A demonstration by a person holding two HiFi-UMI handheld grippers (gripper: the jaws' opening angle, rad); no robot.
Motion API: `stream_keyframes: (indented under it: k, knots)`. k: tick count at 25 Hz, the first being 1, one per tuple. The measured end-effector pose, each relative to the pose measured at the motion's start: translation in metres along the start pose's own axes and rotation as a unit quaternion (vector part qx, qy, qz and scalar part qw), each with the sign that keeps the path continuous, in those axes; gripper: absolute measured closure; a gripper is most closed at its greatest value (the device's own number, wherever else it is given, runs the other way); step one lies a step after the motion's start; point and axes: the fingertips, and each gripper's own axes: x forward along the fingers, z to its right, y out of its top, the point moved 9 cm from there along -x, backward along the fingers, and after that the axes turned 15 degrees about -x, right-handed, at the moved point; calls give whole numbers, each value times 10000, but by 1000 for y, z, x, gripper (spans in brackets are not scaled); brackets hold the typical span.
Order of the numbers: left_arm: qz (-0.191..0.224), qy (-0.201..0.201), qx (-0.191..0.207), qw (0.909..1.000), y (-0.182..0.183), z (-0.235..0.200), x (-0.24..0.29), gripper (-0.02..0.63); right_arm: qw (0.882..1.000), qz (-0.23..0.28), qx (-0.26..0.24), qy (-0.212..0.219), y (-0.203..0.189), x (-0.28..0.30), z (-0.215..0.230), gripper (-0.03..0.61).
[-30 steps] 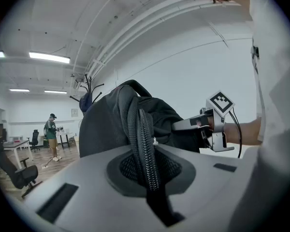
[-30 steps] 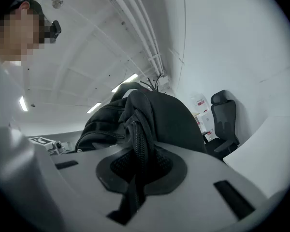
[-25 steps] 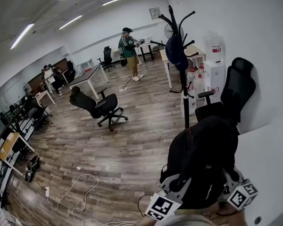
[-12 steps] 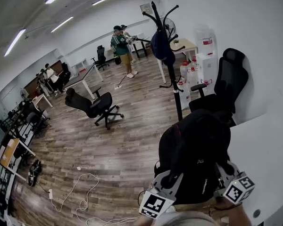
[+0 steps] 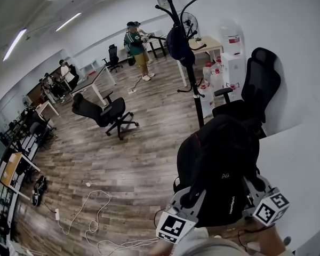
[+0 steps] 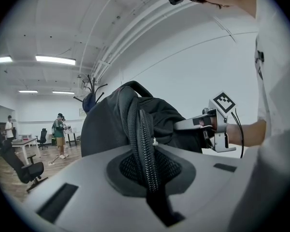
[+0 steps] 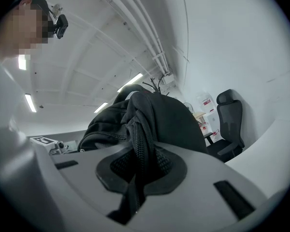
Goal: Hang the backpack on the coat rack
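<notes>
Left gripper (image 6: 146, 166) is pinched nearly closed on a padded strap (image 6: 144, 139) of the black backpack (image 5: 221, 169), and right gripper (image 7: 135, 170) is clamped the same way on a second strap (image 7: 137, 134). In the lower right of the head view the pack is held up between them, one gripper at each lower corner. Coat rack (image 5: 194, 79) stands upright at upper centre of that frame, apart from the backpack, with a dark bag (image 5: 180, 46) on a hook and a black office chair (image 5: 258, 89) to its right by the white wall.
</notes>
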Motion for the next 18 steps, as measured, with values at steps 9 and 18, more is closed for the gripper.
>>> stream_keyframes:
  k: [9,18]
  knots:
    - [31,-139,-22,9999,4,-47,36,589,9998,-33,-15,-181,1,47,19,548]
    - [116,-386,-4,9992,21,-114,72,589,9990,62,-135,-415,13,112,32,548]
